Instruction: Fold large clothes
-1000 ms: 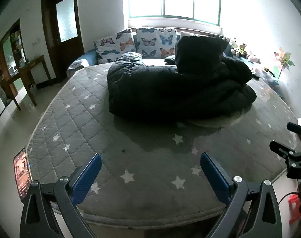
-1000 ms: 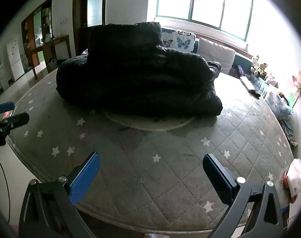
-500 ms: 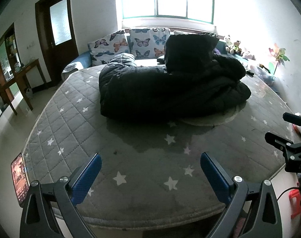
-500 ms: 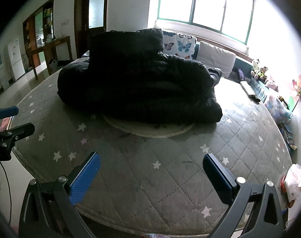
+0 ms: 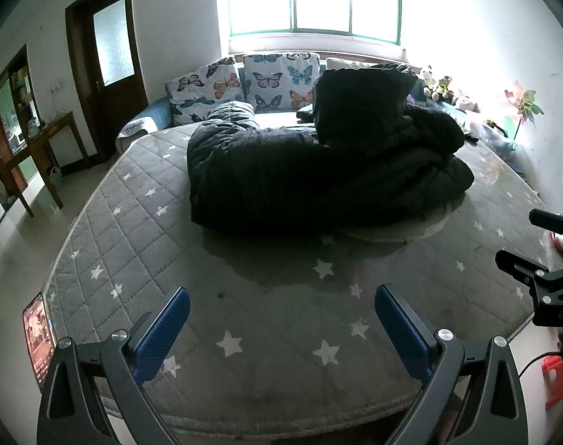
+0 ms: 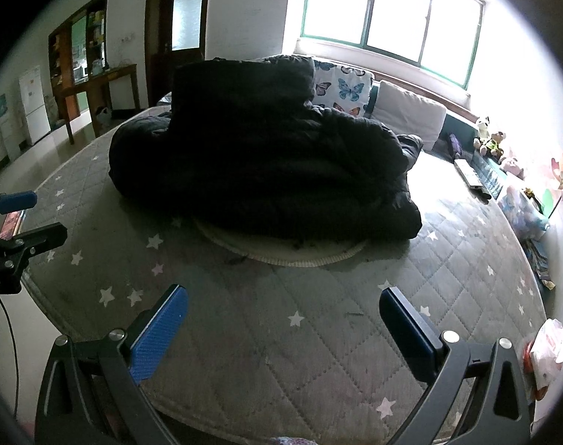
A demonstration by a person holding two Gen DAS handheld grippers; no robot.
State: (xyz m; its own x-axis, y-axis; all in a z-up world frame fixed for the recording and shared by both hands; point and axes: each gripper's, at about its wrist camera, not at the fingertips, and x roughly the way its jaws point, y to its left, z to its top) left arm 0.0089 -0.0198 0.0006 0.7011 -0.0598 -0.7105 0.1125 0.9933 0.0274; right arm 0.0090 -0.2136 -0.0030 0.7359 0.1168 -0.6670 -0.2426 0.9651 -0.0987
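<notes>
Left wrist view: both grippers' fingers (image 5: 162, 333) wide, black coat (image 5: 318, 170) beyond on starred mattress (image 5: 133, 222), butterfly pillows (image 5: 244, 81) behind.

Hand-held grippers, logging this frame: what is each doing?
Left hand-held gripper: open, empty.
Right hand-held gripper: open, empty.

Coat (image 5: 318, 170): black quilted cloth, puffy, faint sheen, ahead of both claws.
Mattress (image 5: 266, 296): grey stitched fabric in diamonds, printed white stars, matt, slightly stained (darker patches near the claws).
Round mat (image 6: 281, 252): pale woven cloth with a ribbed rim, under the coat.
Left gripper (image 5: 281, 319): black matt plastic arms, blue textured pads (image 5: 162, 333), bright metal screws.
Right gripper (image 6: 281, 319): same finish.
Pillows (image 5: 277, 81): smooth printed cloth, beyond the coat.
Door (image 5: 107, 59): dark wood, frosted glass.
Floor (image 5: 17, 252): glossy, pale.
</notes>
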